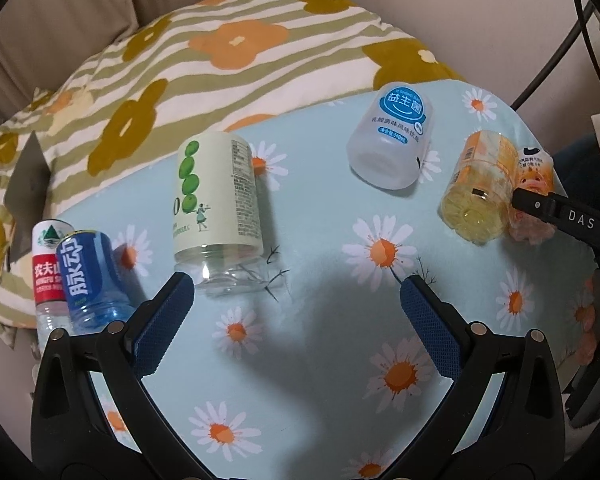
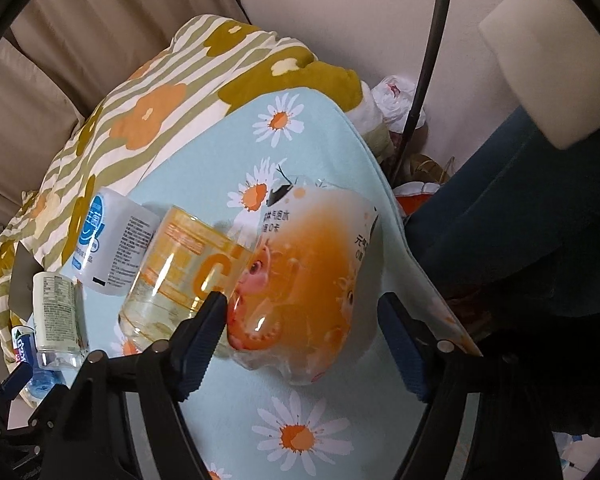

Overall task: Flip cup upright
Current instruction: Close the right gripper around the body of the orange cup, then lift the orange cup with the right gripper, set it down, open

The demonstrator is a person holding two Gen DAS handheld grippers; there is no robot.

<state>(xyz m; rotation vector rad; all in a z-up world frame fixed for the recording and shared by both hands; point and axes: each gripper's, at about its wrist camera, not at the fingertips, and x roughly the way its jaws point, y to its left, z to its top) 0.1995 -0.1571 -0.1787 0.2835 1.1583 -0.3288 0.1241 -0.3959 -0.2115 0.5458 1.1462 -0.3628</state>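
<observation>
Several cut-bottle cups stand upside down on a daisy-print cloth point(image 1: 320, 312). An orange cartoon-label cup point(image 2: 312, 280) sits between my right gripper's point(image 2: 304, 312) open blue pads; the left pad point(image 2: 204, 340) touches or nearly touches it, the right pad point(image 2: 404, 344) is apart. A yellow cup point(image 2: 188, 272) stands against it on the left. In the left wrist view my left gripper point(image 1: 296, 292) is open and empty just before a green-label cup point(image 1: 218, 208). The right gripper's finger point(image 1: 560, 216) reaches the orange cup point(image 1: 534, 184) beside the yellow cup point(image 1: 480, 188).
A white and blue cup point(image 1: 392, 140) stands at the back, a blue cup point(image 1: 90, 276) and a red-label cup point(image 1: 50, 268) at the left edge. A flowered striped blanket point(image 1: 204, 64) lies behind. The cloth's right edge drops off beside the orange cup point(image 2: 416, 256).
</observation>
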